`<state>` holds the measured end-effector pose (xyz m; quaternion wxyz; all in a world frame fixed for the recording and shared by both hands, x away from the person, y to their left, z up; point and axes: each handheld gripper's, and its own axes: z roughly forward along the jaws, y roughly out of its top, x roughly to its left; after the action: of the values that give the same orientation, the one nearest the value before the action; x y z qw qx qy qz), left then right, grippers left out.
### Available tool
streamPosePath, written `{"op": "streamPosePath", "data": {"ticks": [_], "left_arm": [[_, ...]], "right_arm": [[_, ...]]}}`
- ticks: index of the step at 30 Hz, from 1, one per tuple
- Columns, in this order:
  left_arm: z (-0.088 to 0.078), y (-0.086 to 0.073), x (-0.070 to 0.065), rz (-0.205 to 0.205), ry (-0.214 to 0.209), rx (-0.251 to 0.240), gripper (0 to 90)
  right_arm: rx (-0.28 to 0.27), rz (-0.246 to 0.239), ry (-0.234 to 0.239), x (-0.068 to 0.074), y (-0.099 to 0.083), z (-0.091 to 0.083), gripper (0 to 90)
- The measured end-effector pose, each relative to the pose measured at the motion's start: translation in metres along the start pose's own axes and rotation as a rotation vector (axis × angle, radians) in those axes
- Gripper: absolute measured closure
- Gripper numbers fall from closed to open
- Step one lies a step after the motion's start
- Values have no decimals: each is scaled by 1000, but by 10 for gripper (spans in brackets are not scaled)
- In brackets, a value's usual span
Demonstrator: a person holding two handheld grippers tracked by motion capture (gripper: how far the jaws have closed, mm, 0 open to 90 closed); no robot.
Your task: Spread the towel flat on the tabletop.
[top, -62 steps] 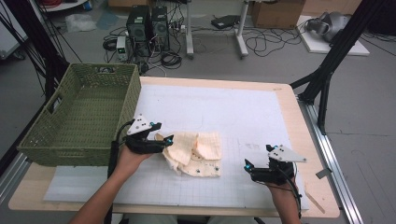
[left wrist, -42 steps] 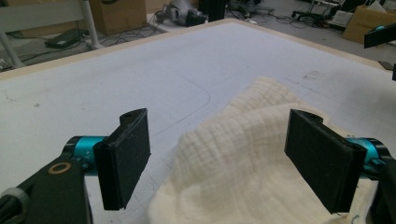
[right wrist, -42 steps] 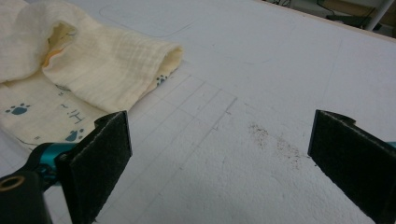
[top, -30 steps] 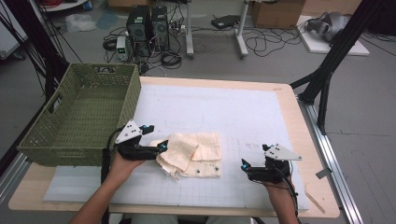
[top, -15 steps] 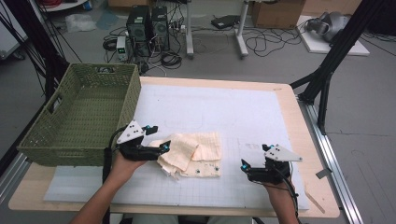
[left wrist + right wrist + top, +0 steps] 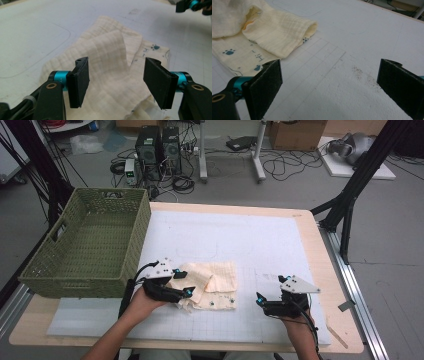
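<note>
Nearest, two tongs are working over the counter [image 6: 300, 227]: the left tongs [image 6: 182, 286] are lying against the near-left edge of one cream muslin cloth [image 6: 212, 285], their jaws apart and just now narrowing with a raised fold between them, pads not yet pressing. Rightward, the right tongs [image 6: 260, 301] are hovering released above the white gridded mat [image 6: 260, 240], apart from the cloth. Blue paw prints and tiny unreadable lettering are showing on the cloth's lower layer. Farther left, one green woven basket [image 6: 90, 245] is sitting on the counter's corner. Beyond, two computer towers [image 6: 159, 145] and cables are lying on the floor.
</note>
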<state>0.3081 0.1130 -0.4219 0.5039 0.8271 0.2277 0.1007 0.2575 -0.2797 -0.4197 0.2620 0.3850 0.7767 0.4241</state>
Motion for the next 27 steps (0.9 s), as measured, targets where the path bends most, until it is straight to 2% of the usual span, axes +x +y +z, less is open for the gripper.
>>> {"op": "streamPosePath", "data": {"ticks": [1,2,3,6,7,8,9,10,13,14,15,17,20,22,27], "left_arm": [[3,-1,-1,-3,-2,11,372],[9,-2,-4,18,4,46,371],[9,-2,-4,18,4,46,371],[19,-5,-7,45,13,123,372],[26,-8,-10,72,5,169,412],[26,-8,-10,72,5,169,454],[28,-9,-10,90,-1,191,454],[30,-9,-11,99,4,204,532],[29,-9,-9,101,11,186,763],[27,-9,-8,102,7,183,763],[25,-9,-7,97,-2,166,824],[20,-6,-4,67,-18,117,827],[10,0,0,-1,-54,17,827],[3,4,3,-31,-60,-35,825],[-9,9,10,-52,-26,-82,809]], "right_arm": [[2,-4,0,0,0,0,54],[1,-3,1,0,-1,-1,54],[-3,-7,-1,-1,-1,-2,54],[-6,-4,-2,-2,-1,-2,54],[-6,0,-2,-2,-1,-3,54],[-6,0,-2,-2,-1,-3,54],[-6,-2,-3,-2,-1,-3,54],[-2,-1,-1,-2,-1,-3,54],[-2,2,-1,-2,-1,-3,54],[0,2,-1,-2,-1,-3,54],[0,0,-1,-1,-1,-3,54],[2,-1,2,-1,-1,-2,54],[4,0,5,0,0,-1,54],[5,-10,18,2,2,2,54],[22,-42,54,9,6,12,69]]}}
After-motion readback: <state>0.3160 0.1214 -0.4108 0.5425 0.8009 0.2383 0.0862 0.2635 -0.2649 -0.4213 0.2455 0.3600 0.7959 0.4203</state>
